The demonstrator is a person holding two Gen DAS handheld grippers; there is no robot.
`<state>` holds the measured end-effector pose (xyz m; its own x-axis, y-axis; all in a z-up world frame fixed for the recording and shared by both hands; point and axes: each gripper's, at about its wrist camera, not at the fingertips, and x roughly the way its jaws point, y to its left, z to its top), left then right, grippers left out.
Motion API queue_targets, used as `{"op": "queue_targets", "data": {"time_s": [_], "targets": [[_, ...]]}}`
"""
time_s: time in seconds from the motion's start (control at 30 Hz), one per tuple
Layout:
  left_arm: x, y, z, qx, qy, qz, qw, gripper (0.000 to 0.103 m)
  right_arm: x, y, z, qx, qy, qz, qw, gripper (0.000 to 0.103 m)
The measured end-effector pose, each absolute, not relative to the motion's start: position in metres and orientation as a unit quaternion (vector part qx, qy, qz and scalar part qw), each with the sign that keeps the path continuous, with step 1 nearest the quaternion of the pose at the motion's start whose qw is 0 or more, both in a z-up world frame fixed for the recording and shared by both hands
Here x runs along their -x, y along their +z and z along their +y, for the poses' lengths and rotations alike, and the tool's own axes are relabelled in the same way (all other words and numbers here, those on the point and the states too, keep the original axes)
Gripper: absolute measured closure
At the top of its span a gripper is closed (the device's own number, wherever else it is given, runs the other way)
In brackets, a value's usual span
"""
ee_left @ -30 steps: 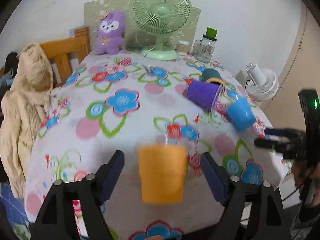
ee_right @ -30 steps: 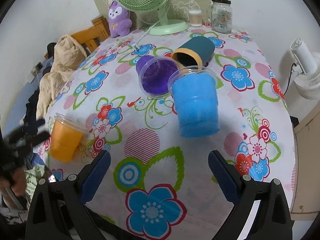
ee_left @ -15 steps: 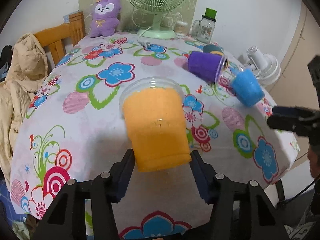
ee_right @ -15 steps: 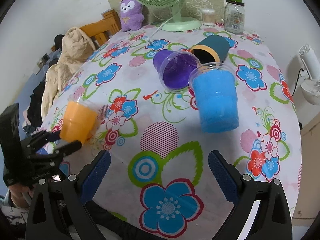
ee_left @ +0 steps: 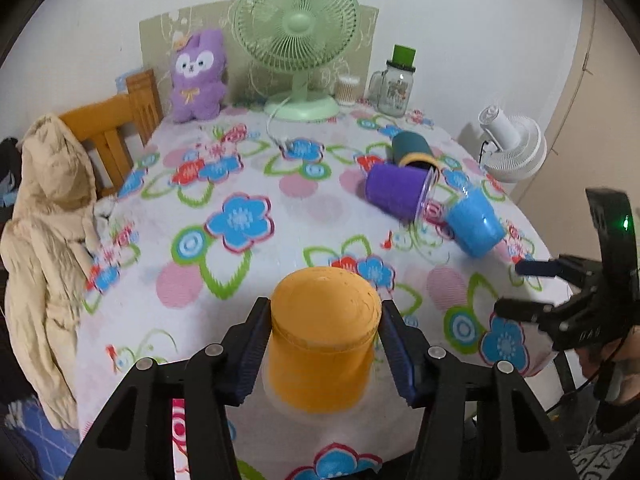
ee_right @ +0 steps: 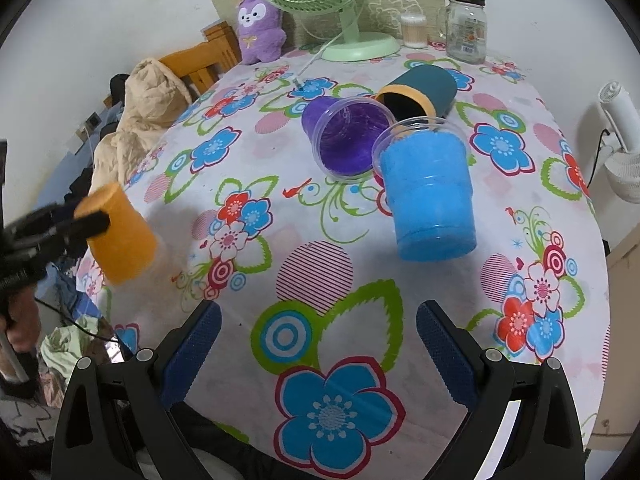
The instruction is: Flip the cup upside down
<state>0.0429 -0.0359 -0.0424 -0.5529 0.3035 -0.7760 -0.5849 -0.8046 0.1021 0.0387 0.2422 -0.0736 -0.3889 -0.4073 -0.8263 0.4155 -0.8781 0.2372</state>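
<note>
Two grippers are in use over a round table (ee_right: 400, 280) covered with a flowered cloth. Nearest, at the table's near left edge, the left gripper (ee_left: 322, 344) is clamped on the orange cup (ee_left: 322, 340), one blue pad pressed to each side. That cup is inverted: its closed base faces up and its clear rim points down toward the cloth. Whether the rim touches the cloth cannot be told. The right gripper (ee_right: 318, 344) hovers over the near right part of the table with its fingers spread wide, nothing between them.

Farther in, right of centre, three cups lie on their sides in a cluster. The blue cup (ee_right: 428, 200) is nearest, the purple cup (ee_right: 348, 136) just beyond on its left, and the dark teal cup (ee_right: 420, 92) behind both, all close together.

At the far edge stand a purple plush toy (ee_left: 198, 76), a green desk fan (ee_left: 298, 40) and a glass jar (ee_left: 398, 86) with a green lid.
</note>
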Motion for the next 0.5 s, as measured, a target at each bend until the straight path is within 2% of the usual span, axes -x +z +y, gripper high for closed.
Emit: {"op": "queue_targets", "data": {"time_s": [0.5], "targets": [[-0.039, -0.043, 0.001, 0.360, 0.877, 0.156, 0.279, 0.046, -0.037, -0.072, 0.254, -0.491, -0.839, -0.007, 0.236, 0.004]]}}
